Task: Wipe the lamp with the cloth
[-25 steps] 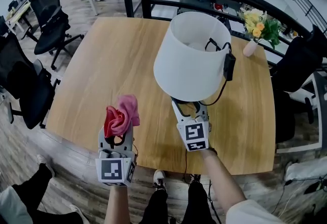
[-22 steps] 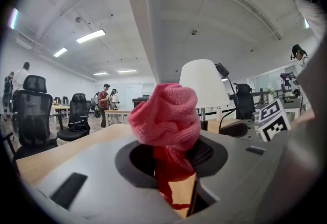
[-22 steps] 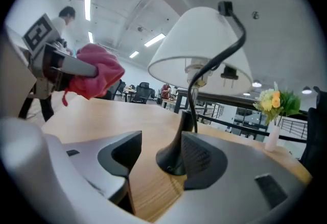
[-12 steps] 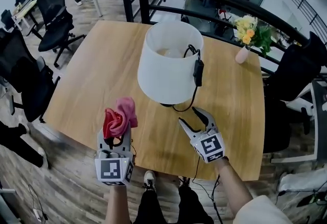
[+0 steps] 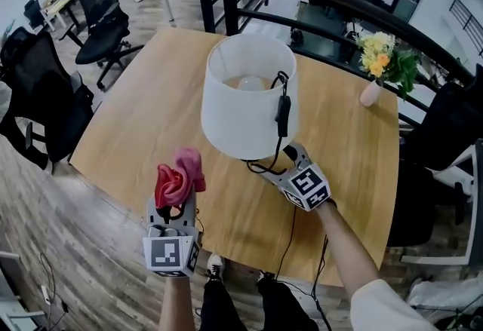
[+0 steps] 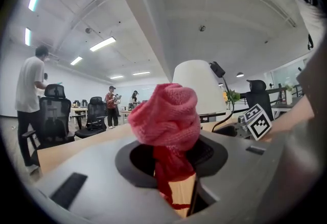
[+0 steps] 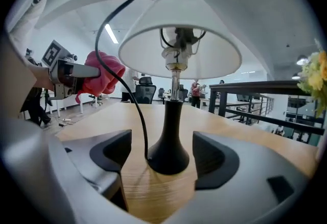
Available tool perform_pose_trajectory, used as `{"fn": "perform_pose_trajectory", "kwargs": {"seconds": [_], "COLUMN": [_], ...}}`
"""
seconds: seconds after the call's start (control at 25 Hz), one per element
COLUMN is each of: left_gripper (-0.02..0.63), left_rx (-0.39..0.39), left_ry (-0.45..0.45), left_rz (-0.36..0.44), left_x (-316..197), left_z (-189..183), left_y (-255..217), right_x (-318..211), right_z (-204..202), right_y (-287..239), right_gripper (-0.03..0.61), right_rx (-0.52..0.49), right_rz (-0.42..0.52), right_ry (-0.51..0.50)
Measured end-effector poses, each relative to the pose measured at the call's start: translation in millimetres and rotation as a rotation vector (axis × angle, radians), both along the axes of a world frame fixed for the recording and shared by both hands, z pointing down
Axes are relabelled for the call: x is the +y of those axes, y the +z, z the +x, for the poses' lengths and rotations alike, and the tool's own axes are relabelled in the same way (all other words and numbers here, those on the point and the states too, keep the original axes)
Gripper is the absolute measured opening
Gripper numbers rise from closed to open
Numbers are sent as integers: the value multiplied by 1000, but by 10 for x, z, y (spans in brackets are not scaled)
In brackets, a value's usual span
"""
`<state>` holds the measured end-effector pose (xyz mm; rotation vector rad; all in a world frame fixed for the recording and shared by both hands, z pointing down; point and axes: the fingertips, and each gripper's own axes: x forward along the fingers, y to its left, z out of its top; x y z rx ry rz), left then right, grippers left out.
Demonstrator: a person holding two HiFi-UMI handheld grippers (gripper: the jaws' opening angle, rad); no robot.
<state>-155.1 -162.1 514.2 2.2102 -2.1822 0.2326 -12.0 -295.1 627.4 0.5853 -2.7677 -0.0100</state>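
Note:
A lamp with a white shade (image 5: 245, 99) stands mid-table, its black cord and switch (image 5: 283, 107) hanging down the near side. My left gripper (image 5: 176, 203) is shut on a bunched pink cloth (image 5: 179, 177) held up in front of the lamp, apart from it. In the left gripper view the cloth (image 6: 166, 116) fills the jaws, and the shade (image 6: 199, 82) is behind it. My right gripper (image 5: 287, 159) reaches under the shade. Its jaws have just been opening and now stand either side of the black lamp base (image 7: 168, 149), with gaps on both sides.
A pale vase of yellow flowers (image 5: 379, 62) stands at the table's far right corner. A black railing (image 5: 339, 1) runs behind the table. Black office chairs (image 5: 45, 103) stand to the left. The cord (image 7: 130, 80) trails down to the base between my right jaws.
My right gripper, which had drawn back from the lamp half a second ago, has come in again to the base with wider jaws. The left gripper still holds the cloth up.

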Motion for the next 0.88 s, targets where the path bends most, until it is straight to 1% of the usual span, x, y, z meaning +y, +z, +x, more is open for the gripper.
{"fn": "perform_pose_trajectory", "kwargs": {"seconds": [0.12,0.28,0.48,0.56,0.6,0.68,0.72,0.76,0.88], "left_gripper": [167,167,167,167,167,167,167,167,167], "left_rx": [3,7,10,16,19,21,22,22,27], "left_ry": [-25,-54,-91,-102,-106,-110,-110,-110,-102], "left_rz": [-3,-13,-52,-52,-51,-48,-48,-47,-45], "left_x": [4,26,79,75,68,53,44,31,-8], "left_z": [5,-27,-90,-119,-137,-180,-207,-234,-302], "left_y": [45,138,297,338,350,368,372,370,357], "right_x": [-160,-302,-320,-303,-292,-296,-315,-335,-346], "right_z": [-97,-211,-409,-488,-522,-558,-560,-560,-570], "right_y": [58,83,94,109,117,126,126,124,125], "right_gripper": [397,397,397,396,379,275,236,211,209], "right_rx": [-4,-44,-83,-99,-106,-118,-123,-127,-121], "right_rz": [1,-4,-13,-24,-31,-47,-54,-59,-51], "right_ry": [-59,-130,-227,-264,-278,-278,-267,-256,-241]}}
